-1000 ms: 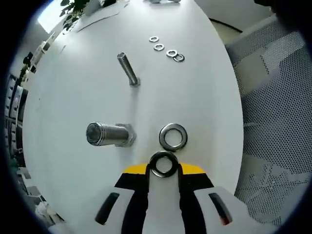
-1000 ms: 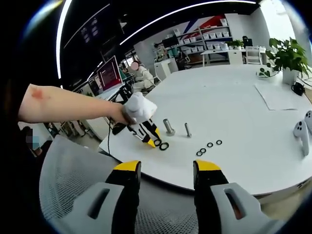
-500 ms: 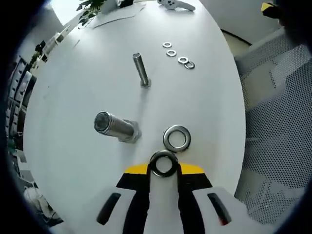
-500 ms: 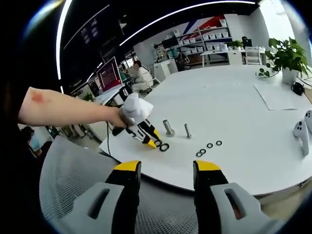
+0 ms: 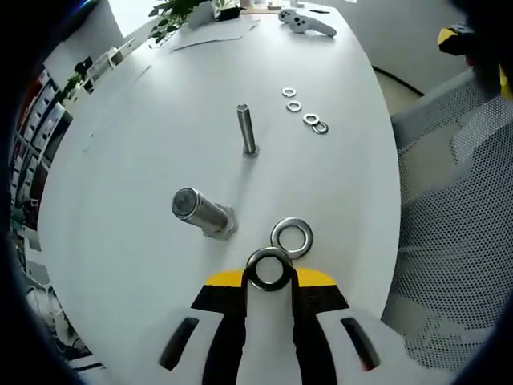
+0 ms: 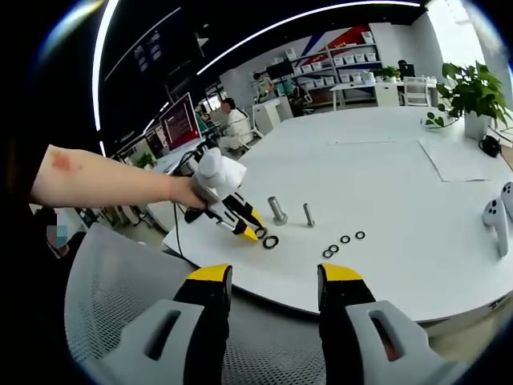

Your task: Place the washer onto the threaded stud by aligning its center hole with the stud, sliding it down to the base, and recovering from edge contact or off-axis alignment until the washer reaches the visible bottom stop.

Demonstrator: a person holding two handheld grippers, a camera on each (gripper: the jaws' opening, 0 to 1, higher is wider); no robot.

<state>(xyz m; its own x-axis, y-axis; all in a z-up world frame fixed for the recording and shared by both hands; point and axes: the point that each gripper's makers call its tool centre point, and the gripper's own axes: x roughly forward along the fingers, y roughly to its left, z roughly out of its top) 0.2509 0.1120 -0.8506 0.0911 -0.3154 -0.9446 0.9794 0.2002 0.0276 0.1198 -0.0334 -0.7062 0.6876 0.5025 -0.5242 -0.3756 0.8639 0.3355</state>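
On the big white table [image 5: 160, 120] near its curved edge stand two bolts: a thick threaded stud [image 5: 202, 213] on a hex base, and farther in a thin bolt [image 5: 246, 129], both upright and well apart. Beyond the table edge sits a grey mesh chair [image 5: 449, 224]. Over that near edge the left claw [image 5: 269, 273] is clenched on a washer [image 5: 269, 269], pinched at the yellow tips and held above the table, to the right of the thick stud and not over it. Just past the tips a second, loose washer [image 5: 292, 237] lies flat on the table, close beside the stud's base. Four small washers [image 5: 304, 112] lie in a loose row farther in, past the thin bolt. From the right gripper view, a bare arm [image 6: 112, 180] reaches in holding that left claw [image 6: 250, 233] at the table edge, while the right claw [image 6: 272, 277] hangs over the chair with its jaws spread apart and nothing between them
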